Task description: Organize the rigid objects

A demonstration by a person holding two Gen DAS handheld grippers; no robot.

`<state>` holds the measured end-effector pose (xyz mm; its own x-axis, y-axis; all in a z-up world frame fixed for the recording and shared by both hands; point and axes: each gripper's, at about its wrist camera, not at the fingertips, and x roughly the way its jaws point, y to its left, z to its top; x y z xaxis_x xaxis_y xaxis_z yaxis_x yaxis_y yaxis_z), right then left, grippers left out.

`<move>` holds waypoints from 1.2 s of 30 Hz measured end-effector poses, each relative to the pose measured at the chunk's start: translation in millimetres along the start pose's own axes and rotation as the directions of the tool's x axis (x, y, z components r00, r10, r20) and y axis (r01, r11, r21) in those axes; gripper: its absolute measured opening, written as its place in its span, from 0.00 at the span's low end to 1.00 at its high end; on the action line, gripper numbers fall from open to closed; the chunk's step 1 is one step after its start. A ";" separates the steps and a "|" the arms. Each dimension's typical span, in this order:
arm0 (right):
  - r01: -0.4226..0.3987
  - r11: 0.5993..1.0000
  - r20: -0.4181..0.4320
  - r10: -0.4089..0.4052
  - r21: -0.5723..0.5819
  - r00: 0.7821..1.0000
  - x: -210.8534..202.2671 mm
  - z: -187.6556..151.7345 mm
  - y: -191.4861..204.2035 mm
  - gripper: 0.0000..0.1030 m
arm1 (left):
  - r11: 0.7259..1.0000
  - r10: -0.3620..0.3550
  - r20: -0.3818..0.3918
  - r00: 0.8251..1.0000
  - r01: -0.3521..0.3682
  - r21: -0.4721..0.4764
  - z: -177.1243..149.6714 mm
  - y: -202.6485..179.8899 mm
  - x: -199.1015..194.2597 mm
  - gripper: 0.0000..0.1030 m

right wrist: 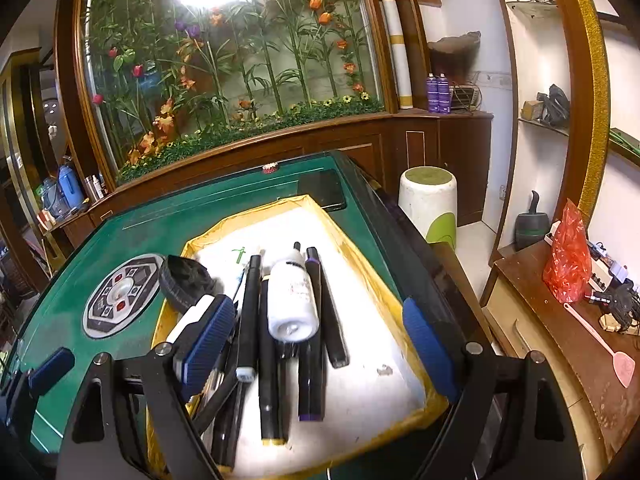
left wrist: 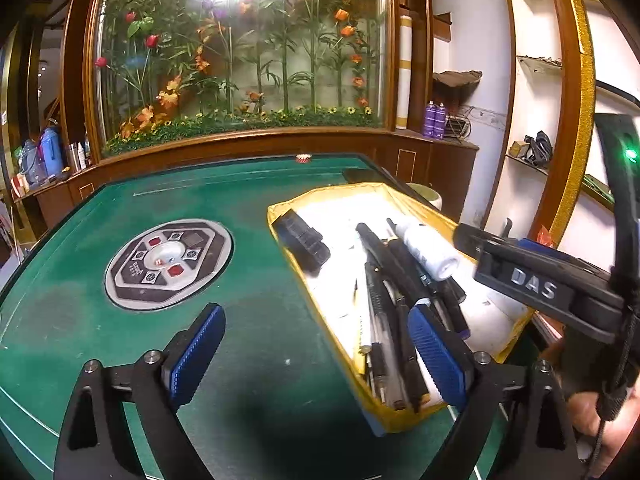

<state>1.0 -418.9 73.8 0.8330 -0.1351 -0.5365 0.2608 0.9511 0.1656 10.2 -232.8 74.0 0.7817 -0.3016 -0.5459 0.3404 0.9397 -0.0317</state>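
A shallow yellow-rimmed tray [right wrist: 404,312] with a white floor lay on the green table [left wrist: 260,320], near its right edge, and held a loose heap of black markers [right wrist: 272,360] lying lengthwise, a white bottle [right wrist: 292,300] resting across them, and a round black object [right wrist: 188,284] at the tray's left rim. Both the left gripper [left wrist: 316,356] and the right gripper [right wrist: 320,348] stood with jaws spread wide, nothing pinched between their blue pads.

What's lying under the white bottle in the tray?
The white bottle lies on top of black markers in the yellow tray. Their middle sections are covered by it; whether anything smaller sits beneath cannot be seen.
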 end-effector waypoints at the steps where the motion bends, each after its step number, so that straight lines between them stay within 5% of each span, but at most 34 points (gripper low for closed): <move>1: -0.001 1.000 0.000 0.001 -0.005 1.000 -2.4 -2.5 1.1 0.83 | 1.000 0.000 -0.010 1.000 0.000 0.000 -0.4 2.4 0.9 0.92; 25: 0.003 1.000 0.066 -0.002 -0.014 0.998 -35.3 -33.1 7.2 0.88 | 0.996 0.085 -0.040 0.996 -0.083 0.042 -3.5 15.8 -1.2 0.96; 36: -0.003 1.000 0.073 0.003 -0.011 0.997 -36.6 -31.7 5.8 0.88 | 0.999 0.034 -0.026 0.999 -0.033 0.039 -1.8 15.9 -6.9 0.99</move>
<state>-43.5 -399.7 68.1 0.8675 -0.1518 -0.4737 0.2531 0.9545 0.1576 9.3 -215.5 75.7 0.7790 -0.2652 -0.5681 0.3346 0.9422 0.0190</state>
